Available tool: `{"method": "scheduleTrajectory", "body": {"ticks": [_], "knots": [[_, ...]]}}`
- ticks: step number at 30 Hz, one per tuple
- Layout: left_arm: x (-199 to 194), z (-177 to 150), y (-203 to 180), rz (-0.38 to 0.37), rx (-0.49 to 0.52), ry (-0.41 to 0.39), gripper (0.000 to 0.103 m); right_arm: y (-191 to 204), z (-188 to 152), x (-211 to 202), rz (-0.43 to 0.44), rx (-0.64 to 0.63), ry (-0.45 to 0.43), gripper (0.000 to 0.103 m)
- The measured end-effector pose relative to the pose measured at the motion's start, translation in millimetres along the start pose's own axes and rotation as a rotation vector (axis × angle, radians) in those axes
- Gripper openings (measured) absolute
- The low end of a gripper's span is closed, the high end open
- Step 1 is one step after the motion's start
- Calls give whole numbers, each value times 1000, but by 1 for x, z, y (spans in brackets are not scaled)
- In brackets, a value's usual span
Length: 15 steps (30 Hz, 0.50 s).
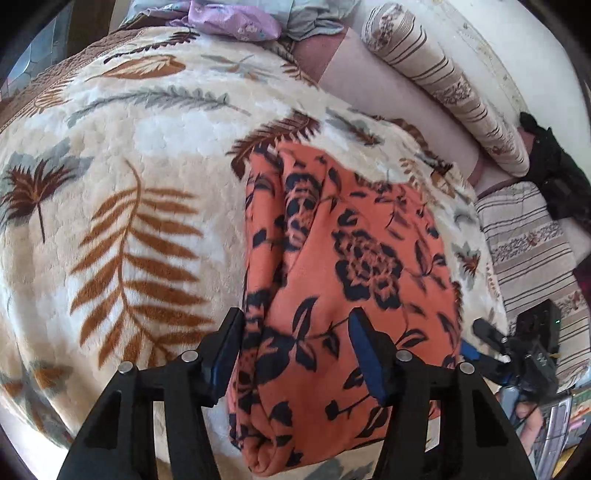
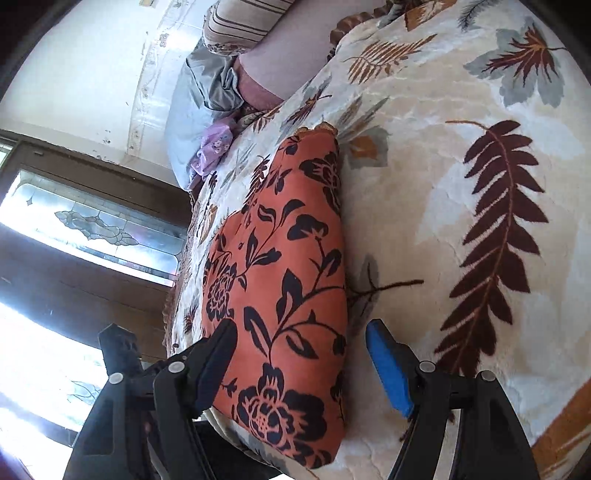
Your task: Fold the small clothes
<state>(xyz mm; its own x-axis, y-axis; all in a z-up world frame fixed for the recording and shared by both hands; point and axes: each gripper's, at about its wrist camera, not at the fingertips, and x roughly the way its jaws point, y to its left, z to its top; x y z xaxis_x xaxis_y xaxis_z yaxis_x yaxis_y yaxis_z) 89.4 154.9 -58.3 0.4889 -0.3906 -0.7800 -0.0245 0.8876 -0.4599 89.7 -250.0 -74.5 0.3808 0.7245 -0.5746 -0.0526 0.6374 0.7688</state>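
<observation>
An orange garment with a dark floral print (image 1: 343, 280) lies folded into a long strip on a cream leaf-patterned blanket (image 1: 122, 158). My left gripper (image 1: 295, 332) is open just above the garment's near end, its jaws wide apart over the cloth. In the right wrist view the same garment (image 2: 280, 280) lies along the blanket's edge. My right gripper (image 2: 301, 343) is open, its jaws either side of the garment's near end. Neither holds the cloth. The right gripper also shows in the left wrist view (image 1: 517, 354), at the garment's right side.
A purple cloth (image 1: 232, 18) and grey-blue clothes (image 1: 317, 18) lie at the blanket's far end. Striped pillows (image 1: 443, 81) and a black item (image 1: 554, 173) lie at the right. A wooden door with a glass pane (image 2: 92, 221) stands beyond the bed.
</observation>
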Motion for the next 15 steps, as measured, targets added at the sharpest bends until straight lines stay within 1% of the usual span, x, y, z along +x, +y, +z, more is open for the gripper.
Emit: {"method": "scheduleTrajectory", "body": {"ticks": [1,2,3,4,5,6,7,8,10,11,12,13,14,15], "knots": [[-1,10,0,-27,-4,-13,63,2,3,4,-2,-10,6,75],[2,21,1,-50,-11,-19,71,3,6,8,0,-14,14,75],[7,32,4,-71,-27,-21,76,5,8,13,2,-17,23,75],[16,44,8,-81,-48,-17,76,5,9,18,0,-20,34,75],[28,55,14,-77,-63,8,76,5,10,23,-3,-22,44,75],[42,65,23,-59,-86,55,44,5,9,28,-9,-20,56,75],[55,69,30,-35,-113,114,15,5,8,33,-12,-17,68,75],[59,71,32,-51,-133,132,15,4,7,36,-11,-18,81,75],[48,71,24,-74,-87,72,15,7,5,38,-17,-51,86,75],[45,68,21,-58,-67,53,20,7,5,38,-17,-65,89,75],[48,65,22,-30,-63,47,33,7,5,39,-18,-72,97,75],[52,63,25,11,-69,60,48,6,7,40,-18,-71,104,75],[54,60,30,49,-92,82,68,7,9,40,-19,-69,109,75],[49,55,35,38,-125,81,69,8,12,40,-20,-71,107,75]]}}
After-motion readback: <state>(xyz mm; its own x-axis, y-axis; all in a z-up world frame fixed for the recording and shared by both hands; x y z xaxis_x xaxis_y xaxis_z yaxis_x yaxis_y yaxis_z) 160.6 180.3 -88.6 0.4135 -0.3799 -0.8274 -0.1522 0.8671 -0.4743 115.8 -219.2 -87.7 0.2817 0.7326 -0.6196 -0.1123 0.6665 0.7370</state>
